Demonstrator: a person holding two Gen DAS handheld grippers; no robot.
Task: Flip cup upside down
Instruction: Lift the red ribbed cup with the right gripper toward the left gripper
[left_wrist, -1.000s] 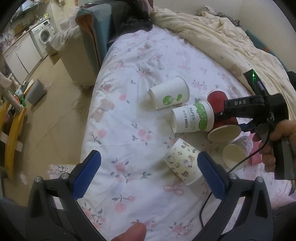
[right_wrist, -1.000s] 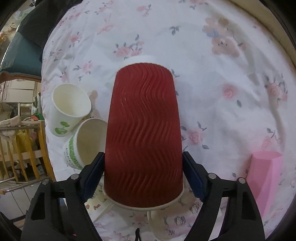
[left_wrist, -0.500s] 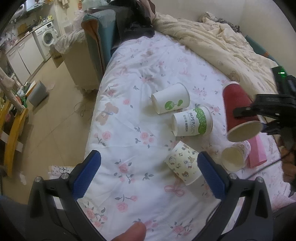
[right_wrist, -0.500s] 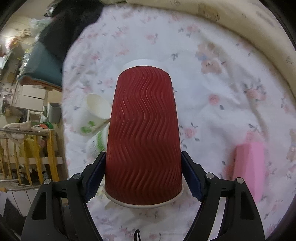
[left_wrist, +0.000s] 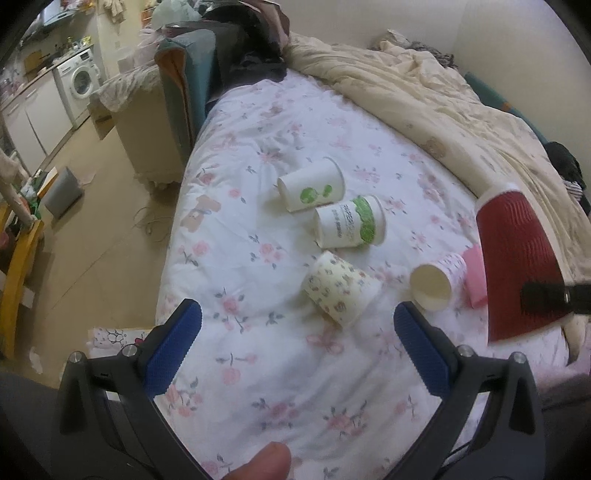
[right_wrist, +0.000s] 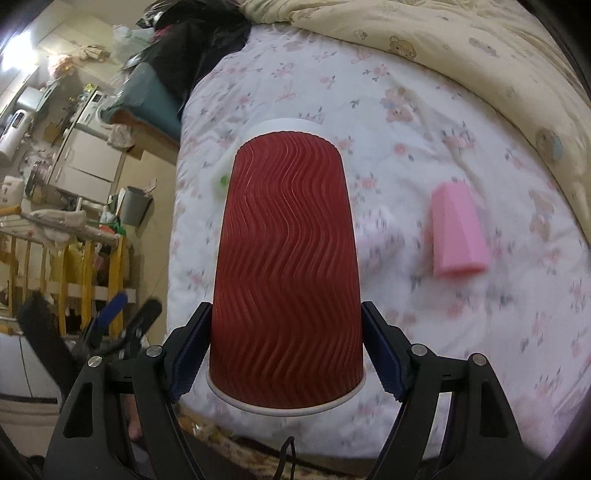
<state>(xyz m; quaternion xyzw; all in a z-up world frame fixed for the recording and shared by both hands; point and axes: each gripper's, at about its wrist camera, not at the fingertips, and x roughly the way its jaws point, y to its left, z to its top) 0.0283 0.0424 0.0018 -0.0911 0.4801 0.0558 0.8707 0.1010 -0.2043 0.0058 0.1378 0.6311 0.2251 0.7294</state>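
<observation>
A red ribbed paper cup (right_wrist: 286, 273) is clamped near its rim in my right gripper (right_wrist: 286, 354), held in the air above the flowered bed sheet with its base pointing away from the camera. In the left wrist view the same red cup (left_wrist: 515, 258) hangs at the right edge, base up and rim down, tilted. My left gripper (left_wrist: 295, 325) is open and empty, hovering over the near part of the bed.
Several paper cups lie on their sides on the sheet: one with a green leaf (left_wrist: 312, 190), one with a green band (left_wrist: 349, 221), a flowered one (left_wrist: 340, 290), a small white one (left_wrist: 437, 282). A pink cup (right_wrist: 458, 229) lies nearby. A beige duvet (left_wrist: 424, 96) covers the far side.
My right gripper has lifted the red cup off the cup pile and carried it right and toward the near edge. The left gripper has stayed open in place.
</observation>
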